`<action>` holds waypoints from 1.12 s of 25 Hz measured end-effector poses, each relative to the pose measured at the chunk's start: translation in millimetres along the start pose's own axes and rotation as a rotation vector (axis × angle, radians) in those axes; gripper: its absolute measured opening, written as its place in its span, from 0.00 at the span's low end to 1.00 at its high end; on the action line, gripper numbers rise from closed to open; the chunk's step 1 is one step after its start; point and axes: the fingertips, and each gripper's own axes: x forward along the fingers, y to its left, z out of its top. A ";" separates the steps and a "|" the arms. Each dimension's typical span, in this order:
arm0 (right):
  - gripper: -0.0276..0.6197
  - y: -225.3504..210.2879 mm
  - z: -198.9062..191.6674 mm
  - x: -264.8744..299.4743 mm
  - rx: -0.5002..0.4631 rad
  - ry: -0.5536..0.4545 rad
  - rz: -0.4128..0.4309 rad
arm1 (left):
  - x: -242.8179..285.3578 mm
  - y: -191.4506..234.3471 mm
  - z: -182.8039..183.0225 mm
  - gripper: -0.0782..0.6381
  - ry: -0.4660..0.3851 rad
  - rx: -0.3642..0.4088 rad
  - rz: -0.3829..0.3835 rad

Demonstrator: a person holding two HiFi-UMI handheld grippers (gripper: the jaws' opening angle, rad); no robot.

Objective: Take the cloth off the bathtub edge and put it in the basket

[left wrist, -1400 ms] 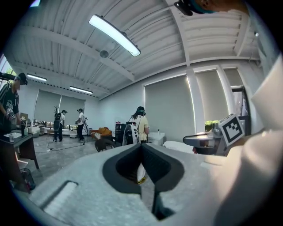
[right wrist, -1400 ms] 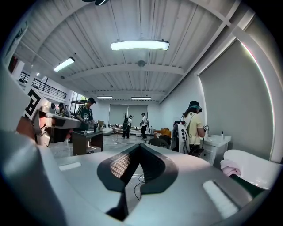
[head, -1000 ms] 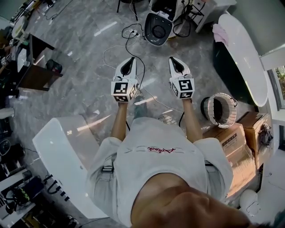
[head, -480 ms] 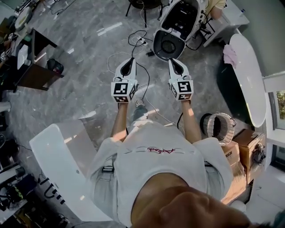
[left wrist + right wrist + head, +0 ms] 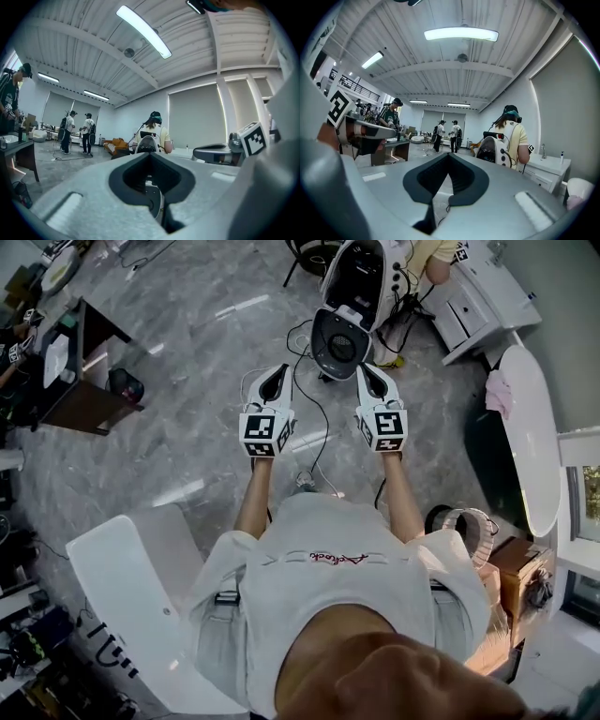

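head view places the pink cloth [image 5: 498,393] draped on the near end of the white bathtub [image 5: 531,451] rim, far off to the person's right and well apart from both grippers. the woven basket [image 5: 466,525] stands on the floor beside the tub, near the person's right hip, next to a cardboard box [image 5: 521,566].

the step in hand looks like the approach, with nothing picked up yet. to do it well, the person would likely turn right toward the tub and step over the cables [image 5: 314,413] trailing across the marble floor. the nearer tool's jaws should part before arriving. a pinch on the bunched, raised part of the cloth should hold better than one at a thin edge. lifting it straight off the rim would then keep it from dragging or sliding into the tub. the basket is close to the tub, so the carry is short.

both forearms reach straight ahead, side by side. the left gripper [image 5: 276,374] and right gripper [image 5: 368,370] are held level and parallel, marker cubes toward the person. they aim at a white shell-shaped machine [image 5: 343,320], not at the tub.

in each gripper view the jaws are clenched together and grasp nothing. only the room shows past them.
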 end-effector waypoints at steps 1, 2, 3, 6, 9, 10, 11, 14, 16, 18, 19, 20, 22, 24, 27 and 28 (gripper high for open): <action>0.05 -1.0 2.4 4.7 -0.003 -0.004 -0.004 | 2.9 3.2 1.0 0.11 0.000 0.002 -0.001; 0.05 -1.4 4.2 9.1 -0.005 -0.006 -0.008 | 5.4 6.8 1.6 0.11 -0.001 0.003 -0.002; 0.05 0.3 5.1 14.4 -0.007 -0.004 -0.011 | 7.4 12.3 1.8 0.11 -0.002 0.002 -0.003; 0.05 11.9 5.3 35.0 -0.015 0.012 -0.014 | 15.3 36.6 2.9 0.11 -0.003 -0.006 -0.010; 0.05 4.1 3.9 40.4 -0.013 0.018 -0.042 | 29.9 36.8 3.6 0.11 0.002 -0.003 -0.040; 0.05 -3.0 5.0 39.0 -0.011 0.016 -0.058 | 35.9 31.7 5.1 0.11 0.003 0.000 -0.057; 0.05 -10.5 6.5 36.5 -0.010 0.013 -0.076 | 42.0 25.8 7.0 0.11 0.003 0.004 -0.075; 0.05 -33.1 6.6 23.6 -0.004 0.012 -0.146 | 60.0 6.7 10.6 0.11 0.008 0.014 -0.141; 0.05 -57.7 0.5 5.3 0.010 0.016 -0.218 | 77.3 -18.1 12.1 0.11 0.009 0.032 -0.210; 0.05 -91.5 -9.2 -23.5 0.024 0.022 -0.310 | 99.5 -56.7 11.2 0.11 0.011 0.053 -0.297; 0.05 -108.8 -14.2 -40.1 0.030 0.027 -0.360 | 111.1 -78.3 10.5 0.11 0.013 0.058 -0.345; 0.05 -125.2 -19.1 -57.1 0.036 0.035 -0.412 | 122.2 -100.0 9.8 0.11 0.017 0.059 -0.396; 0.05 -156.0 -28.6 -92.5 0.048 0.057 -0.515 | 142.2 -144.3 7.7 0.11 0.024 0.055 -0.498; 0.05 -186.6 -40.2 -135.8 0.065 0.083 -0.616 | 156.3 -196.2 0.8 0.11 0.035 0.057 -0.596; 0.05 -228.0 -60.7 -221.7 0.098 0.102 -0.787 | 165.3 -291.0 -13.5 0.11 0.051 0.069 -0.763; 0.05 -239.1 -65.4 -252.0 0.106 0.103 -0.846 | 165.1 -323.2 -16.0 0.11 0.052 0.073 -0.822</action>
